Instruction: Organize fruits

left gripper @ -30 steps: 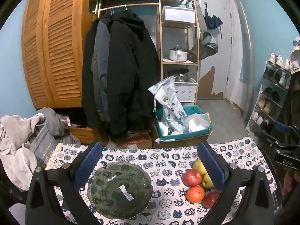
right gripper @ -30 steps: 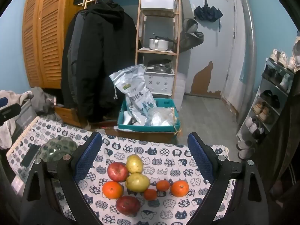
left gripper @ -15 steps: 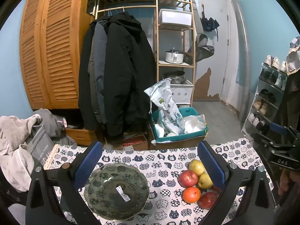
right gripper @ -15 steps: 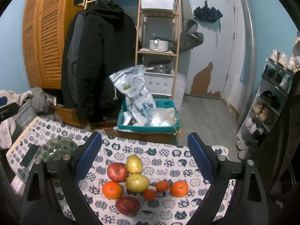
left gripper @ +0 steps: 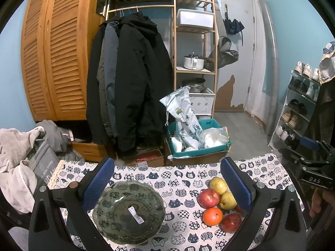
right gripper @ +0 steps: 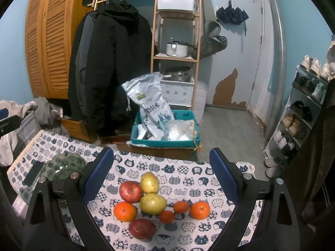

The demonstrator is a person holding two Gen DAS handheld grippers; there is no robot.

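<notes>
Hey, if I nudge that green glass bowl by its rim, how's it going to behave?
The green glass bowl looks rigid and breakable, so go gently. Its wide, shallow shape probably slides on the cat-print cloth rather than tipping. The wavy rim may feel slippery to the left tool.

I'm looking into a blue-walled room with a louvred wooden wardrobe on the left, dark coats hanging from a rail, and a wooden shelf unit holding a white pot. A grey door stands beyond the grey floor; a shoe rack lines the right wall.
</notes>
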